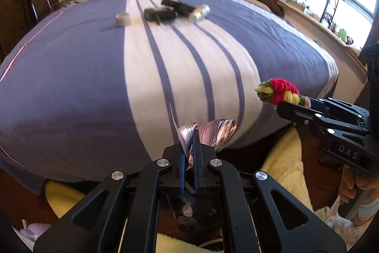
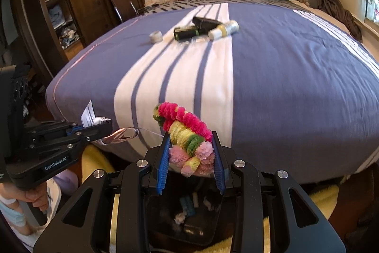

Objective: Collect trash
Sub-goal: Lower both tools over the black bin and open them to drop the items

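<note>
Two grippers over a black bin at six o'clock, off the bed's near edge: right gripper clamped on fuzzy garland, left gripper pinched tight on silver ribbon; bottles far at twelve.

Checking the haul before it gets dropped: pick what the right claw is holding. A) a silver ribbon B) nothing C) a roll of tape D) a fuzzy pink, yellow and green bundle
D: in the right wrist view the right claw is clamped on the fuzzy pink, yellow and green bundle between its blue pads, while the silver ribbon sits in the left claw.
</note>
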Demonstrator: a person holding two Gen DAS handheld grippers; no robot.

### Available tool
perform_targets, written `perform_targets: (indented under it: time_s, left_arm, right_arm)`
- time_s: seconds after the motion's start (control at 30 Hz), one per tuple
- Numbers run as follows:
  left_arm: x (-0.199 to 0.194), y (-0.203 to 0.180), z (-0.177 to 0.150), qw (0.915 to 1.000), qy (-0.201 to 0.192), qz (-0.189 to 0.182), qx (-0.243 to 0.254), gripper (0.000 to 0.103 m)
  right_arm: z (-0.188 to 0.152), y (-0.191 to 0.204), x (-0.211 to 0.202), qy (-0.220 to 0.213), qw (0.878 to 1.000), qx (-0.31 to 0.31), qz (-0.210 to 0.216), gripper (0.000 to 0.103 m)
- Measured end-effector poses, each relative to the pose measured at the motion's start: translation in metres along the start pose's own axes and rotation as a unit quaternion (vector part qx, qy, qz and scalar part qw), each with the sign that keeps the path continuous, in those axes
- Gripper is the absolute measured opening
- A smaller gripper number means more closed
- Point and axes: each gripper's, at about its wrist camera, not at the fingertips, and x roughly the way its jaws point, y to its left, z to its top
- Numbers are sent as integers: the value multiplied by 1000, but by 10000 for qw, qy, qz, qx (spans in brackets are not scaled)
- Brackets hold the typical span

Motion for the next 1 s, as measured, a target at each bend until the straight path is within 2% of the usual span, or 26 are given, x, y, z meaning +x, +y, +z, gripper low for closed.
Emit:
perform_targets:
  time_s: [0.2, 0.53, 0.77, 1.0]
  left_arm:
    - [14, -2, -30, 9994, 334, -93, -68, 4]
    - [54, 3, -74, 9941, 1039, -155, -271, 4]
    - [86, 8, -98, 9872, 1521, -230, -411, 4]
    - [117, 15, -116, 9778, 1983, -403, -538, 4]
  right_arm:
    - [-29, -11, 14, 389, 9991, 189, -53, 33]
    - [-57, -9, 47, 975, 9950, 229, -3, 33]
    - [-75, -11, 75, 1475, 9885, 337, 49, 33]
    - [-95, -19, 108, 2080, 9765, 529, 168, 33]
